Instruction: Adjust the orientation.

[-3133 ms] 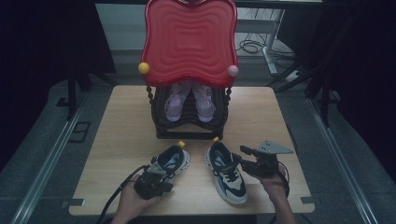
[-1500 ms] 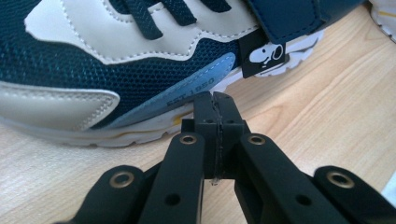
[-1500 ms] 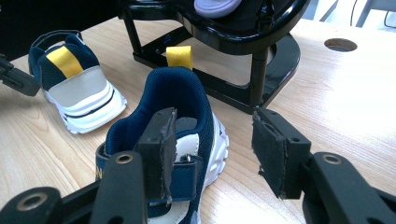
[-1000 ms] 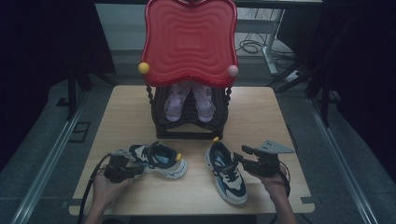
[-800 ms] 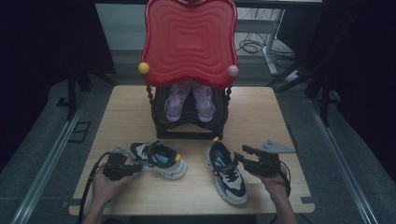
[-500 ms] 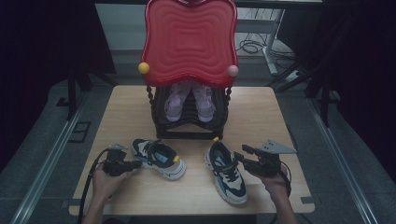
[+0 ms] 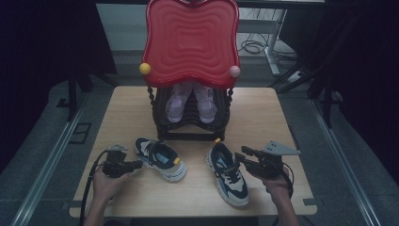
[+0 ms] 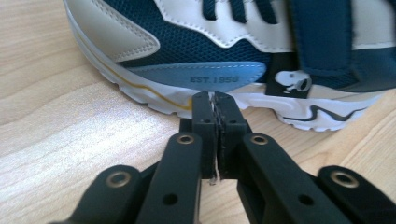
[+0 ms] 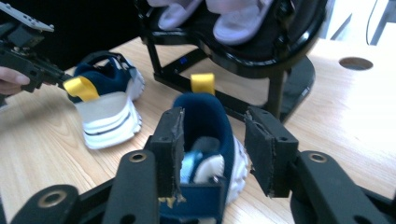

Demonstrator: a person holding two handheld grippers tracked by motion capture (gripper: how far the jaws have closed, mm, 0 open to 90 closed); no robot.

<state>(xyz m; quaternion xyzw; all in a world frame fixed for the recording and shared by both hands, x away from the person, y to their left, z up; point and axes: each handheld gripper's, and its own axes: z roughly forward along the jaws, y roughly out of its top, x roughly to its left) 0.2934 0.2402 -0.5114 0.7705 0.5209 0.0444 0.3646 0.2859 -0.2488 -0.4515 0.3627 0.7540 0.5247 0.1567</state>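
While the left gripper, jaws closed on nothing, noses the left sneaker's sole to push it, the right gripper's parted jaws, just closing, straddle the right sneaker between them, poised to grip.

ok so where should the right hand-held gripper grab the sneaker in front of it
Probably the heel collar. The right sneaker lies flat, toe toward the person, its open heel with the yellow pull tab facing the black rack. The right hand-held gripper comes in from the sneaker's right side; its open jaws have just been closing astride the upper.
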